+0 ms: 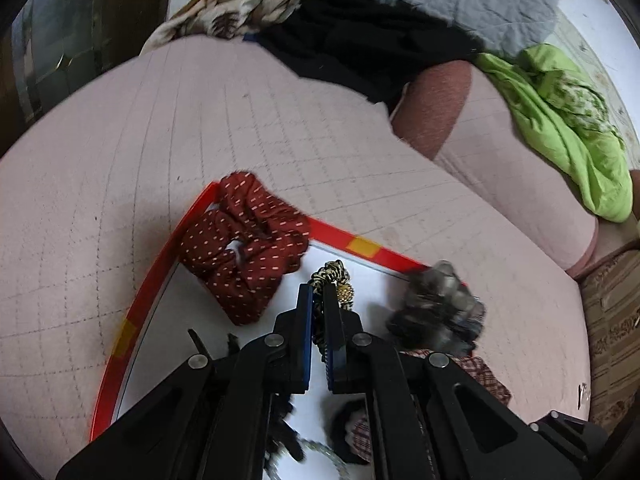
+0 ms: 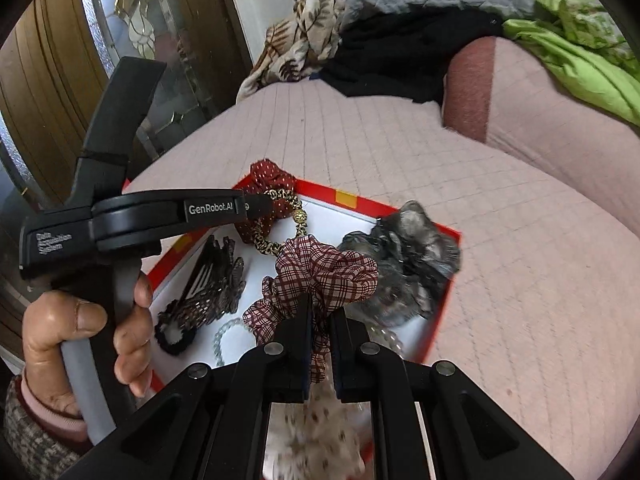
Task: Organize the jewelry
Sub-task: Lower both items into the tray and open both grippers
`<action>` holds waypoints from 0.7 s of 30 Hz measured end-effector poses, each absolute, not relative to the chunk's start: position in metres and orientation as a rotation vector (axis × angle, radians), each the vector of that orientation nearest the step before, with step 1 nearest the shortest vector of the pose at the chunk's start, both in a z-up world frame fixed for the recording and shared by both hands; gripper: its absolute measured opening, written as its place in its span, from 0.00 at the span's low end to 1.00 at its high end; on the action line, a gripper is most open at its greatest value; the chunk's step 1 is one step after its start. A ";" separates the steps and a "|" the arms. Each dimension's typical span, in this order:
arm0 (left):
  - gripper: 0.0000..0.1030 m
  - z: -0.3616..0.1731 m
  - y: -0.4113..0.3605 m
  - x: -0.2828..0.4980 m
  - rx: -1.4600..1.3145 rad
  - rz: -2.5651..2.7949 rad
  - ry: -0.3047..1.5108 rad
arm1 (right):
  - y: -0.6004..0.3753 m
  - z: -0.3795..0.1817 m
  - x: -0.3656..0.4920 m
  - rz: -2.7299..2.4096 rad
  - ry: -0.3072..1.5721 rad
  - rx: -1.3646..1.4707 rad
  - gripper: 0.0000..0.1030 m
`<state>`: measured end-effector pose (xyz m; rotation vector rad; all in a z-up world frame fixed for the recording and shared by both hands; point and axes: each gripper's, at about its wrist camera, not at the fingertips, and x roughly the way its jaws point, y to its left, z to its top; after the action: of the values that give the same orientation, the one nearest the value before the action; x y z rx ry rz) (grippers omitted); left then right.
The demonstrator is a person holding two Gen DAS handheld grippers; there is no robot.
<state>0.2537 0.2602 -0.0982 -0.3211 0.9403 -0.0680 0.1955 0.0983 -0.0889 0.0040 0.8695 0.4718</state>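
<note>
Left tongs (image 1: 318, 292) clamp leopard band (image 1: 330, 272) | right tongs (image 2: 320, 308) clamp plaid scrunchie (image 2: 320, 276) | tray rim (image 1: 360, 245) near

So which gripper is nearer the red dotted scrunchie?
Left. The left gripper, shut on the leopard-print hair tie, sits right beside the red dotted scrunchie; the right gripper holds the plaid scrunchie farther away.

The left gripper (image 2: 256, 205) body reads "GenRobot.AI" and, further back, "Data Acquisition System"
</note>
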 end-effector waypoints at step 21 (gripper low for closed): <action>0.32 -0.080 0.255 0.245 -0.337 -0.143 0.834 | 0.114 -0.101 0.209 0.488 0.879 -0.004 0.41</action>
<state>0.2445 0.2552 -0.0803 -0.3374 0.8336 -0.1427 0.2094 0.1140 -0.1010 -0.0038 0.8789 0.4876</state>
